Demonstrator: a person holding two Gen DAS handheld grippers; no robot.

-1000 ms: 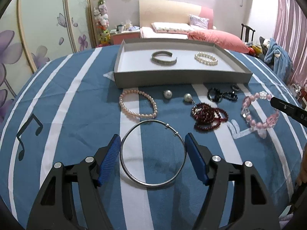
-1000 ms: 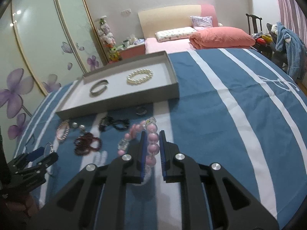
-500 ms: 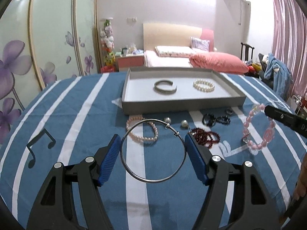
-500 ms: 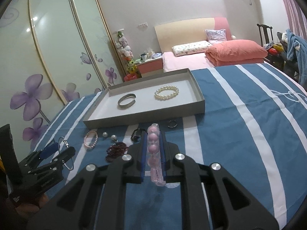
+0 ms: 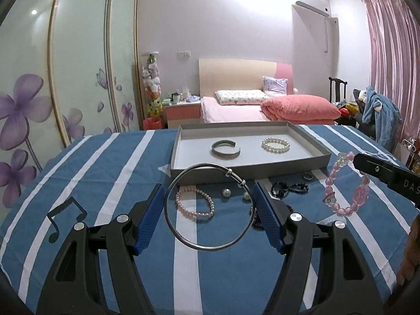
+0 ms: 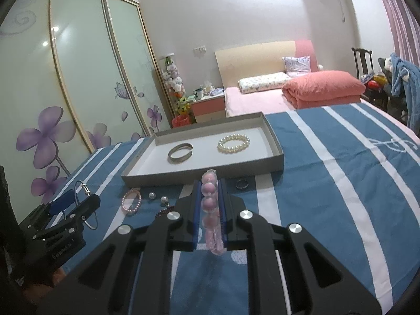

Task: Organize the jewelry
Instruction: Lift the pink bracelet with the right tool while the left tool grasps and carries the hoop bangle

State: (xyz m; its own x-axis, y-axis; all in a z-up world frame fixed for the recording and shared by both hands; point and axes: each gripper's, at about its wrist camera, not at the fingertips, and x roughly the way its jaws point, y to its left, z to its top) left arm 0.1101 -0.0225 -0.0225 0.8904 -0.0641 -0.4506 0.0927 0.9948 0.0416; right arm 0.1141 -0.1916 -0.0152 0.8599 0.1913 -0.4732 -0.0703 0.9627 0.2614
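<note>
My left gripper (image 5: 208,207) is shut on a large thin silver bangle (image 5: 183,236) and holds it in the air above the blue striped cloth. My right gripper (image 6: 210,202) is shut on a pink bead bracelet (image 6: 210,204), also lifted; the bracelet hangs at the right in the left wrist view (image 5: 349,183). A grey tray (image 5: 309,144) ahead holds a silver cuff (image 5: 225,149) and a white pearl bracelet (image 5: 275,144). On the cloth lie a pink pearl bracelet (image 5: 195,204), two pearl earrings (image 5: 226,192), a black bead bracelet (image 5: 288,189), a dark ring (image 5: 307,176) and a dark red bracelet, partly hidden.
The table is covered with a blue cloth with white stripes (image 6: 341,183). Behind it stand a bed with pink bedding (image 5: 262,105), a wardrobe with flower doors (image 5: 52,92) and a chair with clothes (image 5: 378,113).
Both grippers have risen from the cloth with their jewelry. The silver bangle and the pink bead bracelet were lying on the table a second ago and now hang in the air.
</note>
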